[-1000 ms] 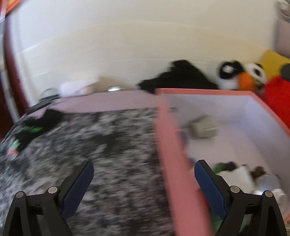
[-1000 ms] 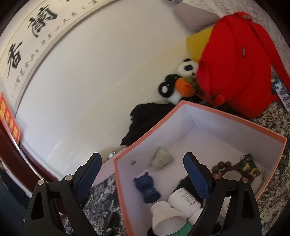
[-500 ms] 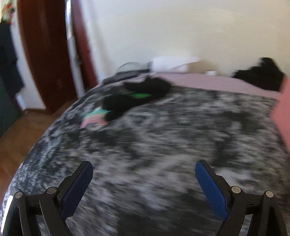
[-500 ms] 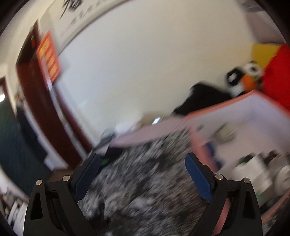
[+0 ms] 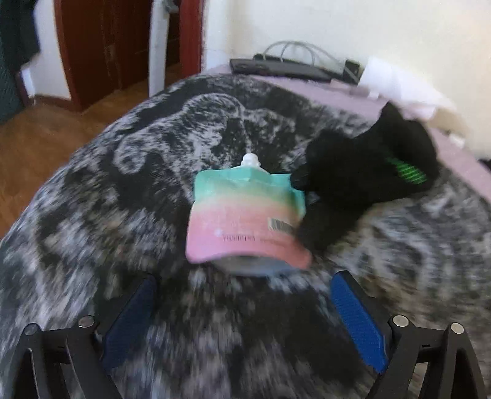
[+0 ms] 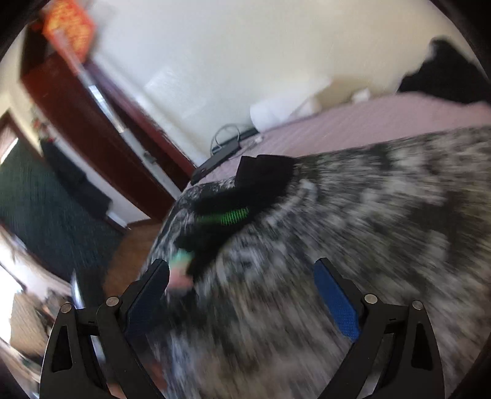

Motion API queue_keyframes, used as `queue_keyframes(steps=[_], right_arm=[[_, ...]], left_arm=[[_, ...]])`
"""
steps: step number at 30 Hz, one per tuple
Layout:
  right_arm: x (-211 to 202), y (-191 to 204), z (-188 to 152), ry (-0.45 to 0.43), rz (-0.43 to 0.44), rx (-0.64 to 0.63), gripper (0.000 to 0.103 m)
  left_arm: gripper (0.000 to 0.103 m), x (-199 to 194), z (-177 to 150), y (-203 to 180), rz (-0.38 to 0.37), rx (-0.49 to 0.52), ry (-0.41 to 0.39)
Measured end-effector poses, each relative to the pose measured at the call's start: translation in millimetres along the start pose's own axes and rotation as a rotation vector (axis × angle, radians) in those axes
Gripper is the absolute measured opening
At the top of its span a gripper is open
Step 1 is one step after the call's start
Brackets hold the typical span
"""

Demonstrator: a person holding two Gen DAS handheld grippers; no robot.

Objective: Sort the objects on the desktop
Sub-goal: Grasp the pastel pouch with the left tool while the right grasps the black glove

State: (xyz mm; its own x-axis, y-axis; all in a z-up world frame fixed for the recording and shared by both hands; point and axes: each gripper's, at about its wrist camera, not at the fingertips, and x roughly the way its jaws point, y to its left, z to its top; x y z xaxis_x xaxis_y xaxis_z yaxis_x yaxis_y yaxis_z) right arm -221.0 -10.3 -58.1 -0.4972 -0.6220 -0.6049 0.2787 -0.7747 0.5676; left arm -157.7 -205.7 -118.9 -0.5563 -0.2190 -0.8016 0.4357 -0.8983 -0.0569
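- Spreading wide just now, our left gripper [image 5: 242, 297] has nothing between its pads.
- Just beyond lies the pastel pouch [image 5: 245, 218], flat on the mottled blanket [image 5: 122, 190], touching a black cloth [image 5: 362, 178].
- Our right gripper [image 6: 242, 287] gapes too, holding nothing.

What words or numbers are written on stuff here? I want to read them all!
None can be read.
Pastel pouch: a barcode and a line of small print, too blurred to read.
Red and orange sign on the wall: markings smeared by blur, unreadable.
Black cloth: green stripes only, no letters.
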Motion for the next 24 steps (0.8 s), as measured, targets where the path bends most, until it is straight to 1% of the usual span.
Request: queue_keyframes(steps=[2,4,5,6,7,8,10,11,12,13,14,15,16,17,18,19,21,24], right_arm=[[42,1,24,0.041,0.013,0.043,0.097],[86,-6,37,0.102,0.005,0.118,0.097],[100,-10,38,0.113,-0.017,0.153,0.098],[107,-12,38,0.087,-0.022,0.167,0.103],[113,-12,38,0.058,-0.032,0.173,0.103],[115,-5,38,0.019,-0.068,0.132,0.103],[126,10,35,0.015,-0.155,0.029,0.103],[130,15,33,0.013,-0.18,-0.016,0.103],[134,19,31,0.015,-0.202,-0.064,0.101],[137,23,28,0.015,-0.221,-0.117,0.095],[135,25,27,0.009,-0.212,-0.157,0.062],[131,23,26,0.017,-0.158,-0.159,0.03],[126,20,25,0.013,-0.119,-0.143,0.024],[121,17,25,0.01,-0.08,-0.127,0.021],[115,14,24,0.005,-0.046,-0.113,0.019],[106,14,21,-0.006,-0.041,-0.116,0.018],[86,17,13,-0.027,-0.033,-0.138,0.016],[31,38,-12,-0.11,-0.073,-0.255,0.016]], left_arm=[[0.102,2,3,-11,0.017,0.066,-0.01],[0.102,4,4,-18,-0.017,0.11,-0.015],[0.103,8,4,-18,-0.028,0.109,-0.004],[0.103,12,6,-16,-0.038,0.101,0.001],[0.103,14,7,-15,-0.045,0.095,0.004],[0.103,15,9,-14,-0.043,0.091,0.004],[0.103,17,11,-15,-0.034,0.088,0.004],[0.103,18,12,-14,-0.036,0.083,0.003],[0.103,19,13,-13,-0.044,0.079,0.003],[0.103,19,15,-12,-0.05,0.075,0.0],[0.103,20,16,-12,-0.054,0.071,-0.003],[0.103,21,18,-11,-0.058,0.068,-0.006],[0.101,21,20,-11,-0.064,0.064,-0.012],[0.099,20,21,-9,-0.079,0.055,-0.022],[0.088,18,22,-5,-0.099,0.04,-0.036],[0.07,17,22,-2,-0.114,0.027,-0.046],[0.069,15,24,4,-0.133,0.006,-0.054],[0.067,12,25,7,-0.144,-0.008,-0.068]])
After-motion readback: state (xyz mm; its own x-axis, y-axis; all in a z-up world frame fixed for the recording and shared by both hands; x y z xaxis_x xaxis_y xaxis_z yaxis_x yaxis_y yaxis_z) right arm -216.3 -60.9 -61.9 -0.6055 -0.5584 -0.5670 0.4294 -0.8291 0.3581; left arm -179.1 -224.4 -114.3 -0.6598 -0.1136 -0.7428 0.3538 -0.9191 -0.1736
